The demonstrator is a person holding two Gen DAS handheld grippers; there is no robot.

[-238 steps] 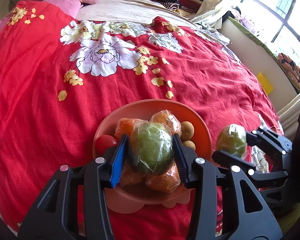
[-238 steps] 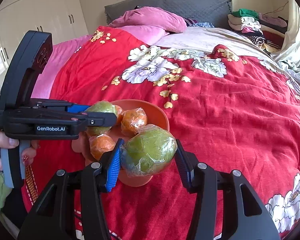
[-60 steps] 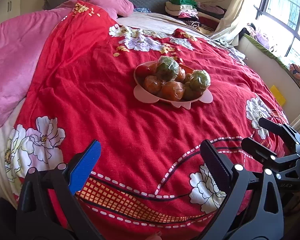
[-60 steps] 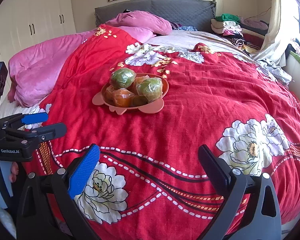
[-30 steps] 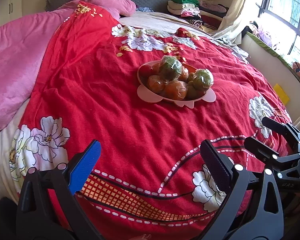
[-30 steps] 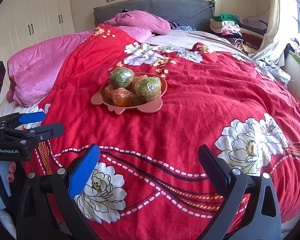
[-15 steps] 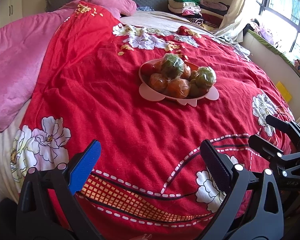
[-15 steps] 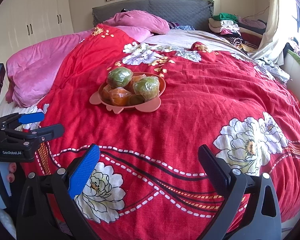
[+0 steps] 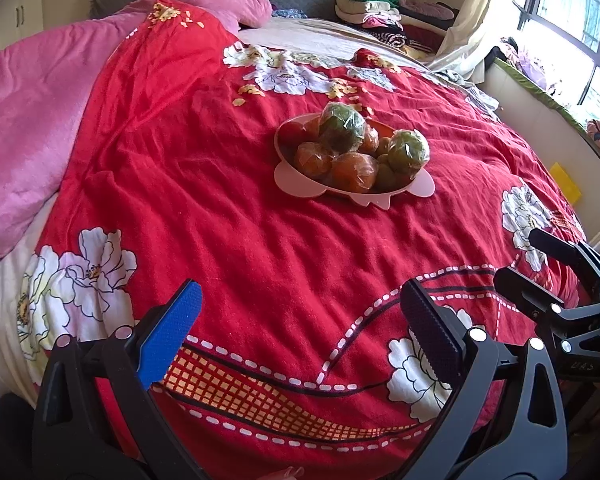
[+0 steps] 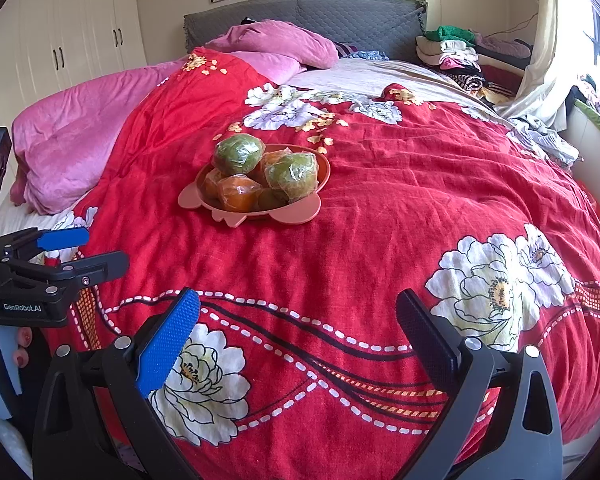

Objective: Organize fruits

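Note:
A pink-orange bowl [image 9: 296, 178] [image 10: 224, 214] rests on the red flowered bedspread, piled with wrapped fruit. Two green fruits [image 9: 342, 126] [image 9: 410, 150] sit on top, with orange ones [image 9: 354, 172] [image 10: 238, 198] in front and a red one [image 9: 292, 134] at the left. In the right wrist view the green fruits [image 10: 238, 154] [image 10: 294, 176] crown the pile. My left gripper [image 9: 300, 322] is open and empty, well short of the bowl near the foot of the bed. My right gripper [image 10: 298, 324] is open and empty too, also far back. Each shows side-on in the other's view: the right gripper [image 9: 540, 264], the left gripper [image 10: 88, 250].
A pink blanket [image 10: 80, 136] lies along the bed's left side with a pink pillow [image 10: 276, 44] by the grey headboard. Folded clothes [image 10: 456, 54] are stacked at the far right. White wardrobes [image 10: 60, 40] stand on the left, a window [image 9: 572, 24] on the right.
Earlier each gripper held a green fruit at the bowl; both fruits now lie in it and both grippers are open and pulled far back. Over the last second little has moved.

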